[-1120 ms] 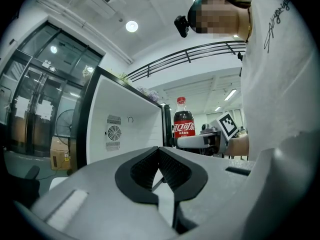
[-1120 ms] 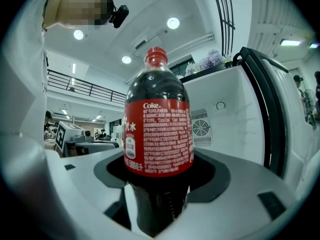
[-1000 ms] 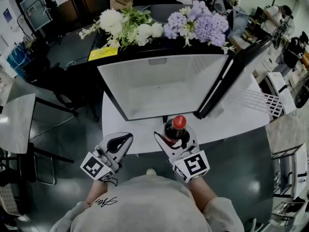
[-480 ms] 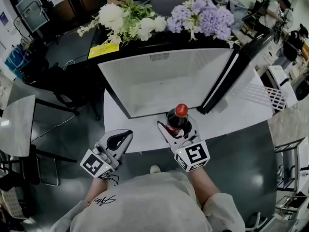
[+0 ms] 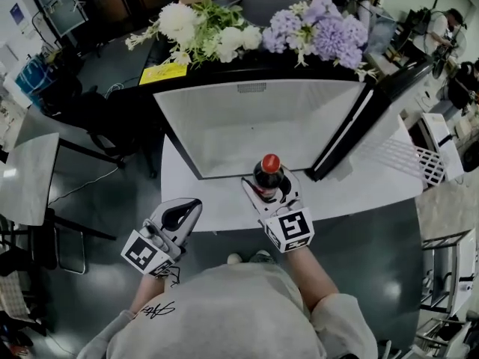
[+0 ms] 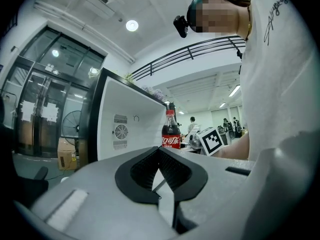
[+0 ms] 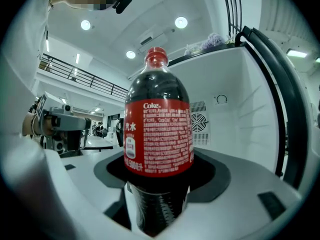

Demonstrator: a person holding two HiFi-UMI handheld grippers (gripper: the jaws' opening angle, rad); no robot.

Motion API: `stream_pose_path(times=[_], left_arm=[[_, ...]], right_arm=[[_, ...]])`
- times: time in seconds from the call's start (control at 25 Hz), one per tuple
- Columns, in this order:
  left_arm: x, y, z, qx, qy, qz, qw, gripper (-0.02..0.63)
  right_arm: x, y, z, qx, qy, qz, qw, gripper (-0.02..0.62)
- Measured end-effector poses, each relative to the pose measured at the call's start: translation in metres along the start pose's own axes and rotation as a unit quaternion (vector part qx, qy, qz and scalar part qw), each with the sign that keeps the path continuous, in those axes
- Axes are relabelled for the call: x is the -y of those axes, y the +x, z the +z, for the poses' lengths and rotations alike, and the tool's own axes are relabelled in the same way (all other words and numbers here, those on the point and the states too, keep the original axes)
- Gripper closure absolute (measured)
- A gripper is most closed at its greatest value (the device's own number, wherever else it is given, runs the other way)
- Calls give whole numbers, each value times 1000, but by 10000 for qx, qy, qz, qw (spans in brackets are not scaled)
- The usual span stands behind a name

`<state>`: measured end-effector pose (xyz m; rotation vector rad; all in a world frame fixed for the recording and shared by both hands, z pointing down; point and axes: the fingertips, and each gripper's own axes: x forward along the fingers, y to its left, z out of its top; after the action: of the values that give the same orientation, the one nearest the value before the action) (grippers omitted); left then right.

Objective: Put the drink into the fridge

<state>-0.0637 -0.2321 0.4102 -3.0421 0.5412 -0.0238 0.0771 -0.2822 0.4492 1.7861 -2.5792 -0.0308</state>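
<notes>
A dark cola bottle [image 5: 268,174] with a red cap and red label stands upright in my right gripper [image 5: 269,188], which is shut on it just in front of the open fridge [image 5: 254,129]. In the right gripper view the cola bottle [image 7: 158,134] fills the middle, with the fridge's white inside [image 7: 225,114] behind it. My left gripper [image 5: 179,217] hangs lower left, off the table, its jaws closed together with nothing in them. From the left gripper view, the cola bottle [image 6: 170,131] shows past the left gripper [image 6: 160,166].
The fridge's black door [image 5: 352,129] swings open to the right. White and purple flowers [image 5: 254,32] lie on top of the fridge. A white table [image 5: 359,182] carries the fridge. A grey side table [image 5: 26,178] is at the left, a wire rack [image 5: 423,159] at the right.
My right gripper has carried the bottle forward and up, closer to the fridge opening. The left gripper has stayed about where it was.
</notes>
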Motion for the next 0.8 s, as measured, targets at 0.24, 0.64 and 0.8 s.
stream_pose_path(times=[0.24,0.64,0.8], left_arm=[[-3,-7,-2,-27,-67,481,9988,601],[0,-6,-1,-45,-87,823,9966,603],[0,-7,-4,-99,-104,931,9956,601]], right_arm=[[9,11,-13,-108,167,218,9996,291],[22,31,-31,-229,173,376,9989,291],[24,41,-37,-207,125,474,9986,291]])
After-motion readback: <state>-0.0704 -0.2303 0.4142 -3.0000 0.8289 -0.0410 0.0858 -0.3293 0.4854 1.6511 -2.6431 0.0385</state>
